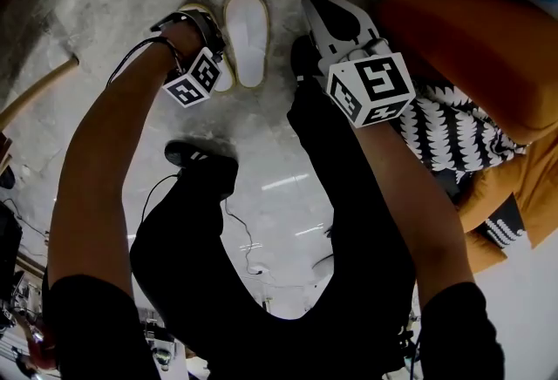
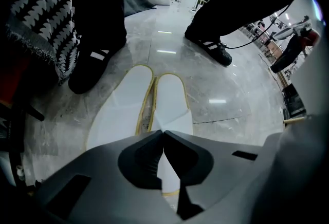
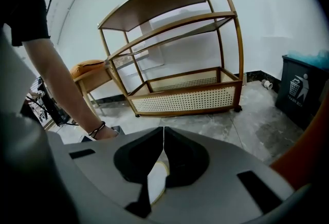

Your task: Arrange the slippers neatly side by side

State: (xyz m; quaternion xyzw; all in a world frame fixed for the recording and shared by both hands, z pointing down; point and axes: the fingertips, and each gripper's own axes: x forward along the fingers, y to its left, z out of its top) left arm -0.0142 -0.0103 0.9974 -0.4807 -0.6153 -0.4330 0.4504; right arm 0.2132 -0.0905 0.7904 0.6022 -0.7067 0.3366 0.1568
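**A:** Where are the slippers lying?

**B:** Both are resting on the grey stone floor (image 1: 261,156), ahead of the person's feet and pointing the same way. The right slipper (image 1: 247,37) is lying flat on its own. The left slipper (image 2: 172,97) is lying just beside it, and their yellow-edged sides are nearly touching.

**A:** And what are the tools doing?

**B:** The left gripper (image 2: 163,131) is pointing steeply down at the left slipper with its jaws pressed together. It looks to be pinching the thin white upper right at the tips (the cloth is creasing toward that spot). That pinch is probably letting the person square this slipper against its partner.

The right gripper (image 3: 163,128) is hanging off to the side, near the orange couch (image 1: 471,47), and its jaws are closed on nothing. A sliver of white with yellow trim is showing through the gap behind its tips. That seems to be a slipper on the floor beyond, not something held. This gripper is likely just keeping out of the way.

**A:** Is any writing showing?

**B:** No words are coming through. The marker cube (image 1: 370,89) is carrying only black-and-white squares. The dark bin (image 3: 300,89) beside the wooden shelf (image 3: 175,53) is wearing a small white litter pictogram. The person's black shoe (image 2: 92,63) is showing white stripes but no legible name.
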